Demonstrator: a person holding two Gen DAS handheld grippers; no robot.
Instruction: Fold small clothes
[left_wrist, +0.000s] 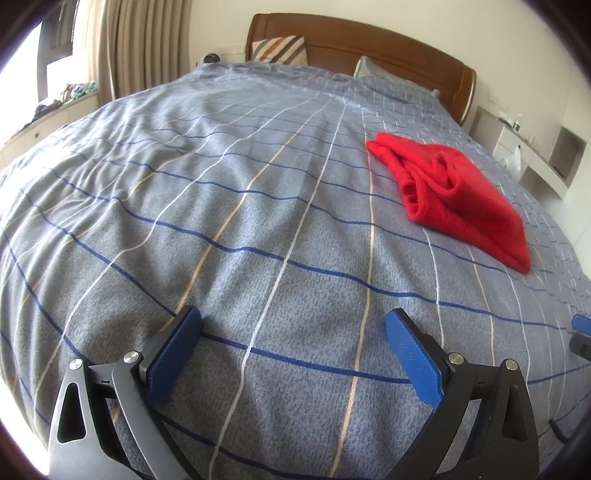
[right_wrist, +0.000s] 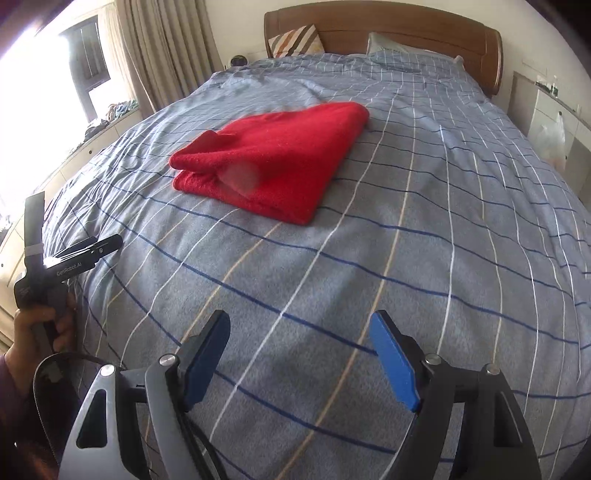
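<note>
A folded red garment (left_wrist: 454, 195) lies on the grey checked bedspread (left_wrist: 221, 221), right of centre in the left wrist view. The right wrist view has the same red garment (right_wrist: 280, 162) in the middle distance, a pale smudge on its near fold. My left gripper (left_wrist: 293, 328) hovers over bare bedspread with its blue pads wide apart and nothing between them. My right gripper (right_wrist: 301, 332) is open too, well short of the garment, empty. The left gripper's body (right_wrist: 55, 266) shows at the left edge, held by a hand (right_wrist: 33, 332).
A wooden headboard (left_wrist: 369, 40) with a striped cushion (left_wrist: 282, 50) and a pillow (right_wrist: 399, 46) closes the far end. Curtains (right_wrist: 166, 48) and a bright window stand at left. A white bedside unit (left_wrist: 532, 155) sits at right. The bedspread (right_wrist: 443, 221) has wide room around the garment.
</note>
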